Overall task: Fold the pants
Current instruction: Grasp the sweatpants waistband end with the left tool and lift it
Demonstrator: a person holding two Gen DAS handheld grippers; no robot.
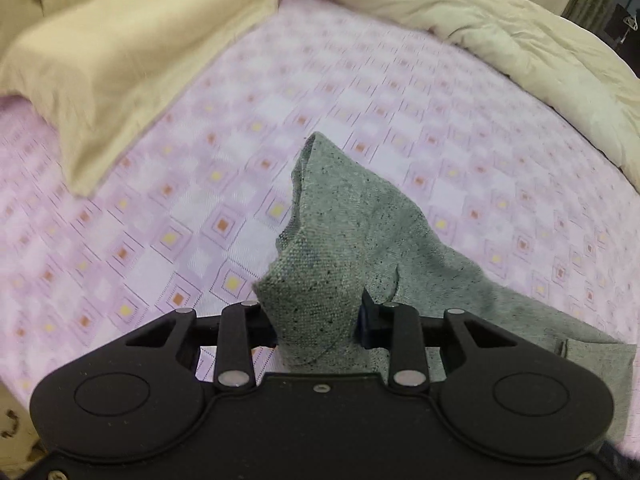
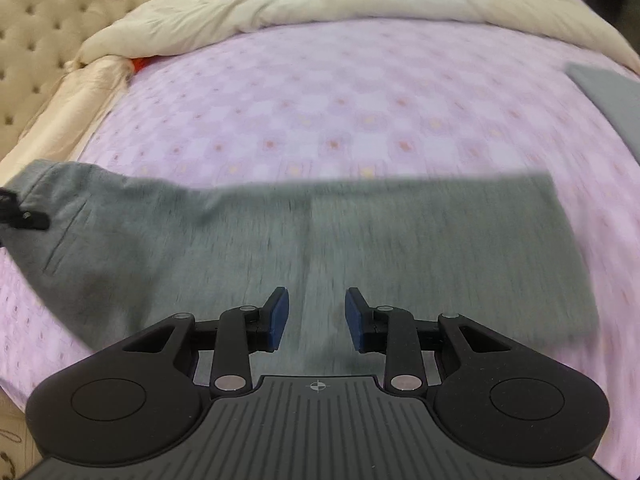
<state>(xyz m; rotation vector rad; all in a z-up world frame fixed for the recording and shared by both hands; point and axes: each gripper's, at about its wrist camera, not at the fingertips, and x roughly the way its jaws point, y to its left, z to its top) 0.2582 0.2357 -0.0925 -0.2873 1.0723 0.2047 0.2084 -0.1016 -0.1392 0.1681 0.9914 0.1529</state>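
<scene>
A: Pants (image 2: 320,248), grey, lie stretched across the pink patterned bedsheet (image 2: 340,100), running left to right in the right wrist view. One end is lifted at the far left edge there.

B: Who has that end?

A: The left gripper (image 1: 316,316). In its own view a bunch of the speckled grey cloth stands up between its fingers, which are clamped on it; the fabric hides the left pad, and only the blue edge of the right one (image 1: 366,312) shows. From there the cloth drapes down to the right onto the sheet.

B: And the other one?

A: The right gripper (image 2: 316,316) hangs over the middle of the pants, its blue pads apart with nothing between them, only blurred grey fabric below. It grips nothing.

B: What else is on the bed?

A: A cream pillow (image 1: 120,60) at the upper left of the left view, a crumpled cream duvet (image 1: 500,32) along the far side, and a tufted headboard (image 2: 44,32). A second grey piece (image 2: 608,96) lies at the right edge, apart from the pants; I cannot tell what it is.
</scene>
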